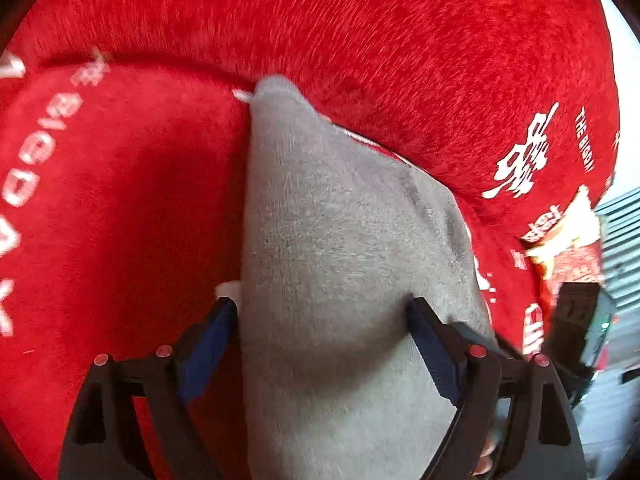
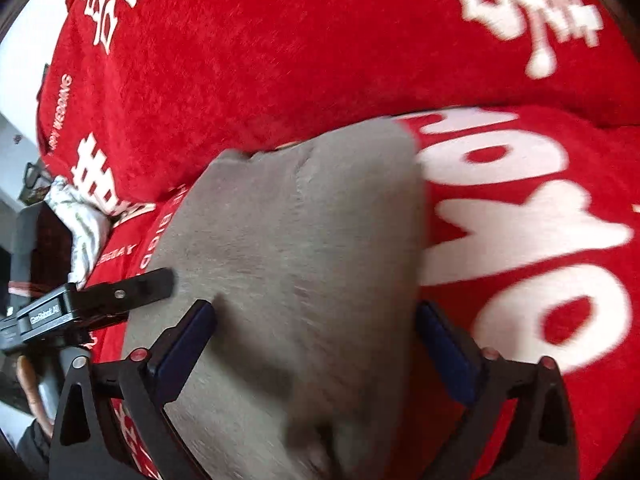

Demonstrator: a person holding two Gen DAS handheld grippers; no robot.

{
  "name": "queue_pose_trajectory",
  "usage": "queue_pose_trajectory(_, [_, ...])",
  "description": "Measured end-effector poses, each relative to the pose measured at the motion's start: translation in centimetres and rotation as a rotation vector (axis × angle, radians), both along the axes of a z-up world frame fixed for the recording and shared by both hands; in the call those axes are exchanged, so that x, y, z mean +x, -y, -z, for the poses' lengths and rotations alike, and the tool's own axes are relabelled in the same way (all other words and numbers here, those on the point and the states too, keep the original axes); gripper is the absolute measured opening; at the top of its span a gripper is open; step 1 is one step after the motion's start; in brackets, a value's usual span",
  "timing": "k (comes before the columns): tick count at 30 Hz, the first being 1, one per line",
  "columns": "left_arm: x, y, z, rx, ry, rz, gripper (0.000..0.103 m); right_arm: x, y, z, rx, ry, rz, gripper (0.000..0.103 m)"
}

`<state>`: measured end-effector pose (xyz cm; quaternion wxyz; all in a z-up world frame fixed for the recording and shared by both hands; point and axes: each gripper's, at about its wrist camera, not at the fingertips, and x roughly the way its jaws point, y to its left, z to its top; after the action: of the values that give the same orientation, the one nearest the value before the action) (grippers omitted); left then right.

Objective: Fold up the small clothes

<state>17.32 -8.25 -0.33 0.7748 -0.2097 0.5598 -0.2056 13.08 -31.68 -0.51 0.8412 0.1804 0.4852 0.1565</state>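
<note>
Both tongs wide, holding nothing. I keep left gripper [image 1: 320, 312] and right gripper [image 2: 316, 316] astride soft grey knit garment [image 1: 332, 220] on red plush lettered blanket [image 1: 120, 200]. I pinch edges evenly, avoid snagging blanket pile.

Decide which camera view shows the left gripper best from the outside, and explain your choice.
The right wrist view: there the left gripper comes in from the left edge, its body and one black finger seen side-on over the grey garment. The left wrist view shows only its own two blue-padded fingers standing apart, from behind.
</note>
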Motion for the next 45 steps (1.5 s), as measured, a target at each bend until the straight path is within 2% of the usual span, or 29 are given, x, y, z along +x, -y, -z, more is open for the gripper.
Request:
queue_pose_trajectory(2, [0.6, -0.3, 0.8, -0.054, -0.005, -0.002, 0.087, 0.4, -0.8, 0.2, -0.004, 0.024, 0.003, 0.092])
queue_pose_trajectory(3, [0.8, -0.3, 0.9, -0.066, 0.009, 0.000, 0.087, 0.4, -0.8, 0.2, 0.006, 0.024, -0.002, 0.083])
queue_pose_trajectory(4, [1.0, -0.2, 0.8, -0.071, 0.014, 0.011, 0.078, 0.5, -0.8, 0.1, 0.023, 0.024, -0.008, 0.074])
queue_pose_trajectory(6, [1.0, 0.5, 0.6, -0.051, 0.029, 0.039, 0.074, 0.6, -0.6, 0.0, 0.032, 0.022, -0.015, 0.064])
queue_pose_trajectory(7, [0.9, 0.8, 0.3, -0.039, 0.045, 0.056, 0.069, 0.5, -0.5, 0.0, 0.037, 0.023, -0.020, 0.057])
queue_pose_trajectory(10, [0.5, 1.2, -0.8, -0.011, 0.084, 0.077, 0.056, 0.4, 0.1, -0.3, 0.075, 0.023, -0.017, 0.044])
queue_pose_trajectory(14, [-0.3, 1.4, -2.2, 0.012, 0.115, 0.085, 0.053, -0.6, -0.5, -1.7, 0.041, 0.048, -0.022, 0.042])
queue_pose_trajectory(20, [-1.8, 0.9, -3.3, 0.011, 0.123, 0.102, 0.052, -2.0, -0.6, -2.4, 0.049, 0.050, -0.014, 0.042])
queue_pose_trajectory(28, [-5.2, -0.1, -3.7, 0.027, 0.145, 0.110, 0.052, -5.0, -1.6, -3.2, 0.022, 0.064, -0.027, 0.042])
queue_pose_trajectory(45, [-9.4, -2.1, -3.7, 0.027, 0.162, 0.100, 0.052, -8.9, -3.9, -3.9, -0.025, 0.080, -0.040, 0.041])
